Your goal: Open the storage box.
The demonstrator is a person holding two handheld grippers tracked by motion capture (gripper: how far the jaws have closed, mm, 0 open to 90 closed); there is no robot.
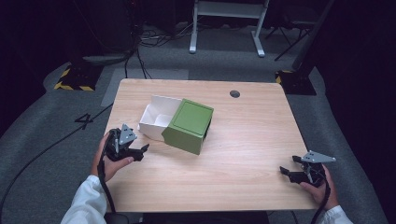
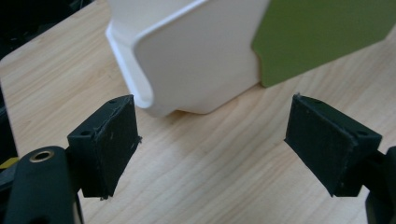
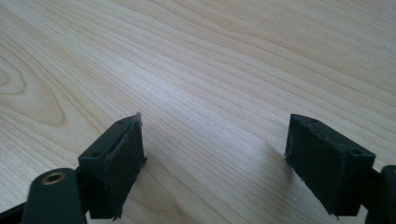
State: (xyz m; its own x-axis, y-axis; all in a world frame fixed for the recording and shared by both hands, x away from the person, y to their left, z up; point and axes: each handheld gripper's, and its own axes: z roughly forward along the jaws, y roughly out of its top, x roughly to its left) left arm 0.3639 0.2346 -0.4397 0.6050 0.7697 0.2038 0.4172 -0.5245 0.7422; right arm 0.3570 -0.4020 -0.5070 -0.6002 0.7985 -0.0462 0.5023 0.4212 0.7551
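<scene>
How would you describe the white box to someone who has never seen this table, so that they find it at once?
Start at the wooden table and look at its far left part, where two boxes touch. The white box is the open, divided one on the left, partly covered by the closed green box.

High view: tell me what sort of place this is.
Probably a lab or recording studio: a lone wooden table on grey carpet, cables across the floor, hazard-striped stand bases, dark surroundings, and a person holding a gripper in each hand.

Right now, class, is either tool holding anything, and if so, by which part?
Nothing is held. The left tool is open near the white box; the right tool is open over bare table.
</scene>
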